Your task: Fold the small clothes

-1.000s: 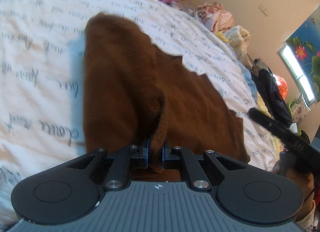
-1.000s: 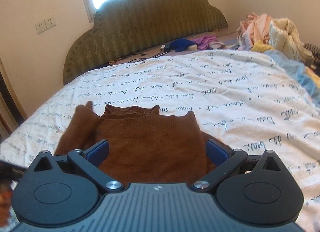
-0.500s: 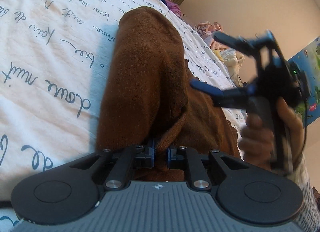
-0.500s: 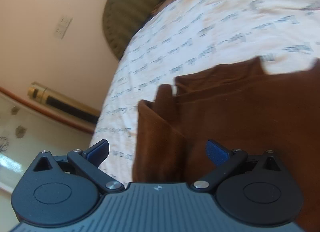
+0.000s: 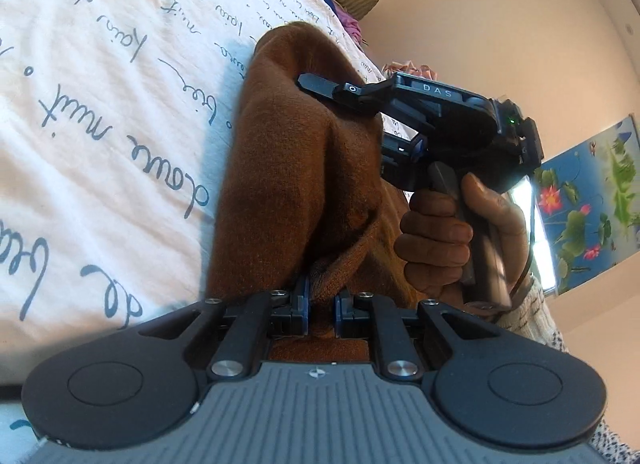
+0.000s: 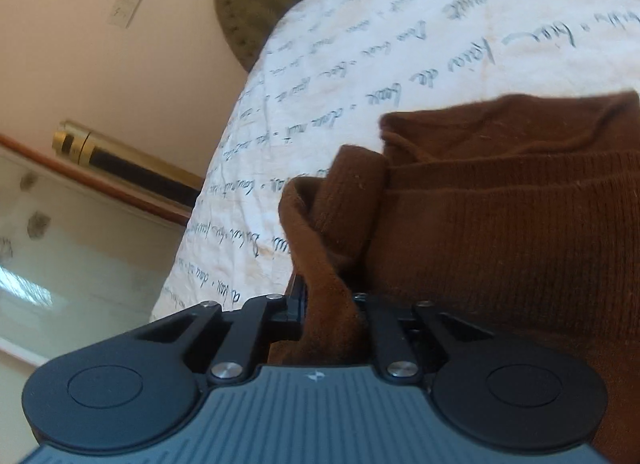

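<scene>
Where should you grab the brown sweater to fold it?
Probably pinch the brown sweater at its thin side edges, coming in low along the bedsheet. Loose folds of knit stick up there, easy to clamp. The left gripper and right gripper each hold such a fold.

The left gripper [image 5: 319, 306] has a grey ribbed body, two round black discs, black linkage arms with silver screws, and blue-padded fingers [image 5: 301, 306]. The right gripper [image 6: 332, 310] is built alike; from the left wrist camera its black housing reads "DAS" and shows a green light. The person's hand [image 5: 460, 240] emerges from a pale knitted sleeve [image 5: 532, 314].
</scene>
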Tool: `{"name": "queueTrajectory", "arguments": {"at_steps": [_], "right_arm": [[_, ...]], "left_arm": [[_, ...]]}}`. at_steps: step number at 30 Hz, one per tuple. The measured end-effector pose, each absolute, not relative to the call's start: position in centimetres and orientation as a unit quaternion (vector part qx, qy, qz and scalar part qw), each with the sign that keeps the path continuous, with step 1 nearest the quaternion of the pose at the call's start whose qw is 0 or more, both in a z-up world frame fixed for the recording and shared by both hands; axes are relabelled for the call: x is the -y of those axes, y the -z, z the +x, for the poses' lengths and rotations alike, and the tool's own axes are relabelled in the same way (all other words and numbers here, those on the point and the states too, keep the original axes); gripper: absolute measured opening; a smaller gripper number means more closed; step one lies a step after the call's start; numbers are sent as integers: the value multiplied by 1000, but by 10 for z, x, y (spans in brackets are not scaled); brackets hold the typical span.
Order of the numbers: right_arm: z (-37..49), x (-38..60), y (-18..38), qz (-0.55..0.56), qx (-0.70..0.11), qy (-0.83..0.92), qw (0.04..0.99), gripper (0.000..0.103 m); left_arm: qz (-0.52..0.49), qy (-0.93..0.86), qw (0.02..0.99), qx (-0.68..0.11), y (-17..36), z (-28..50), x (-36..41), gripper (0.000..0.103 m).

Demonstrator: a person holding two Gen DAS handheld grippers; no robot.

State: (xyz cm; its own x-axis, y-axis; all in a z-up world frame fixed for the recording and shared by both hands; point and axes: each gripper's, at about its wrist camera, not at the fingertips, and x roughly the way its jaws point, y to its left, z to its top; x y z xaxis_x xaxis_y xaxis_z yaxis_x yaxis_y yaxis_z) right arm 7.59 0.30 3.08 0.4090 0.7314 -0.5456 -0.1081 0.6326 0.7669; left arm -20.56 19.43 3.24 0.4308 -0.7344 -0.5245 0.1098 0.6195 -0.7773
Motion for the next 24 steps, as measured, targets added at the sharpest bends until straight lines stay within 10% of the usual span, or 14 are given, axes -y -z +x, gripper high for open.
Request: {"name": "queueTrajectory", "arguments": {"at_steps": [24], "right_arm": [[21, 93, -116, 247, -429, -201, 846, 9]], "left_arm": [[-221, 367, 787, -444, -83, -229, -77, 9]]}}
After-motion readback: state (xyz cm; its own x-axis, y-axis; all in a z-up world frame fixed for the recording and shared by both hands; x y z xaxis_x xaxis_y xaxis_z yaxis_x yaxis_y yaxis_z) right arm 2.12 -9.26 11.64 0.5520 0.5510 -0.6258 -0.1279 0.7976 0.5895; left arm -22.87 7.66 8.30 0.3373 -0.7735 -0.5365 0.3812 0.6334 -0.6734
